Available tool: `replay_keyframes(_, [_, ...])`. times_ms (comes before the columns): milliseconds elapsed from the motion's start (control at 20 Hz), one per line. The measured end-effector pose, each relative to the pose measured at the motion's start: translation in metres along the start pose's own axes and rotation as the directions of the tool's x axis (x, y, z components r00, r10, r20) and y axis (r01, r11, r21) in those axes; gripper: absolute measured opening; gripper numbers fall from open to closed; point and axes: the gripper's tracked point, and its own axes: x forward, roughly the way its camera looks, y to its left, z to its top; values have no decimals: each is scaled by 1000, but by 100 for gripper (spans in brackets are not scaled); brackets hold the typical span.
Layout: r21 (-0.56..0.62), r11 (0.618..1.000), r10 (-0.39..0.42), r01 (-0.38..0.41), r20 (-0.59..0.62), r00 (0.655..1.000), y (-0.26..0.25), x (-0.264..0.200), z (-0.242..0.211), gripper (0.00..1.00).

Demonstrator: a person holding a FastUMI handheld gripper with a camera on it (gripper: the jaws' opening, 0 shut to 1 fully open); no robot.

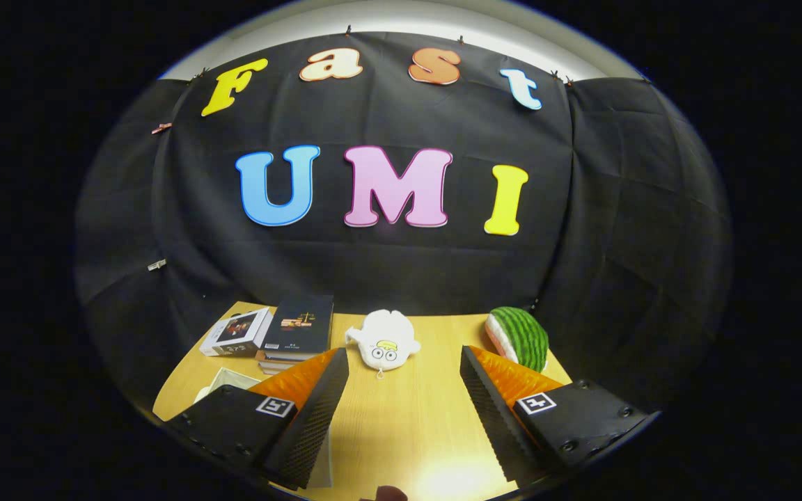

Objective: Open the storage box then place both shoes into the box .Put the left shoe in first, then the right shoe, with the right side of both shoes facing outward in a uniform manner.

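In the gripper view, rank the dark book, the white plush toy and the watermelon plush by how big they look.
Apparent size only:
1. dark book, on a stack beyond the open tool
2. white plush toy and watermelon plush: too alike to rank; fisheye bending near the view's edge makes it unsure.
All lie on the wooden table.

We hold our gripper (404, 400) level above the tabletop, pointing forward, its two fingers (317, 410) spread wide apart with a broad empty gap between them. Nothing sits between the ribbed inner faces and neither finger touches anything. Both fingers angle slightly inward toward their tips
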Motion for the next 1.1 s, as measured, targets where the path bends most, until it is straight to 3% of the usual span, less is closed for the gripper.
replay_keyframes(400, [10, 999, 32, -34, 156, 987, -37, -13, 31, 98])
replay_keyframes(1100, [35, 993, 100, -112, 237, 966, -75, -28, 35, 98])
